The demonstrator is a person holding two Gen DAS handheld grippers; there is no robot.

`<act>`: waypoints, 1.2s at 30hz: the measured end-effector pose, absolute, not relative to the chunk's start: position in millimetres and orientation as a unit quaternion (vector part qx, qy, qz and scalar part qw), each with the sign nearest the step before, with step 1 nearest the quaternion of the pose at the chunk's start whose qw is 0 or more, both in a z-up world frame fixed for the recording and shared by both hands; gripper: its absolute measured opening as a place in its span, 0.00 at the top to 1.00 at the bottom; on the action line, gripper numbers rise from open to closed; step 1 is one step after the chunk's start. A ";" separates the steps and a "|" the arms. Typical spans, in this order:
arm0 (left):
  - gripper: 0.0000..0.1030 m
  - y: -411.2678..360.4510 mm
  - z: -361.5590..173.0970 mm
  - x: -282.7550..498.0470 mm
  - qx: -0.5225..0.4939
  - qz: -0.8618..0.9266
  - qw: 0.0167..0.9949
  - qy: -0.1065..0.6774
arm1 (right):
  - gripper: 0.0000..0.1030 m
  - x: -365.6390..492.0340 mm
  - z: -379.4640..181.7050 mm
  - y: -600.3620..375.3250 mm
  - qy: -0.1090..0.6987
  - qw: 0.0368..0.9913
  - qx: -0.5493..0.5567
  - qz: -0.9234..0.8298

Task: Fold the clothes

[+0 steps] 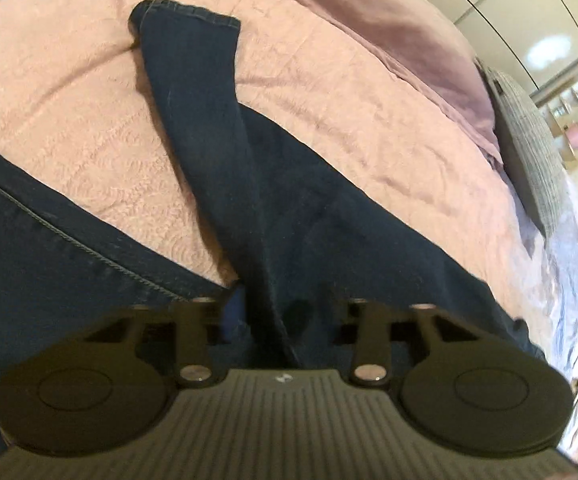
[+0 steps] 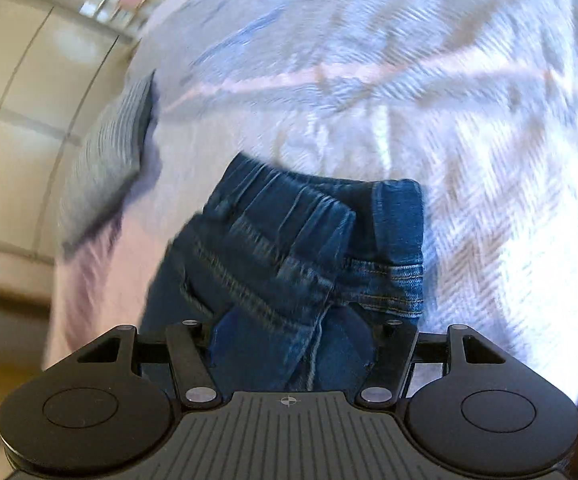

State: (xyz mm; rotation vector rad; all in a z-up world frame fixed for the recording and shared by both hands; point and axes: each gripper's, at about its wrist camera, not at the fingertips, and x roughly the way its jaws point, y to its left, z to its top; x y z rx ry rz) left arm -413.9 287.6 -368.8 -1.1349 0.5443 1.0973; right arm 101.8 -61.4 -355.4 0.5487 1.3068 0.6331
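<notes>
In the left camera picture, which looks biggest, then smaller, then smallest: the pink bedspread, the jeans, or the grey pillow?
1. Pink bedspread: fills most of the picture.
2. Jeans: close behind, though they sit nearer the camera, which makes them look bigger.
3. Grey pillow: clearly smallest, off at the right edge.

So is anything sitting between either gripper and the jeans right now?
Nothing visible. The left gripper is right at the dark jeans with denim between its fingers, and the right gripper is at the waistband end. Only the pink bedspread lies around.
</notes>
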 end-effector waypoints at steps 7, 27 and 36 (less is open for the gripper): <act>0.96 283.3 -366.7 -417.8 -0.494 0.477 0.685 0.244 | 0.46 119.8 -367.8 -64.3 0.582 0.719 0.261 0.275; 0.99 141.9 -350.3 -451.9 -0.424 0.520 0.697 0.253 | 0.87 124.2 -348.4 -92.9 0.551 0.753 0.122 0.339; 0.99 125.2 -329.2 -458.3 -0.400 0.524 0.715 0.235 | 0.87 123.0 -350.2 -102.5 0.560 0.746 0.111 0.344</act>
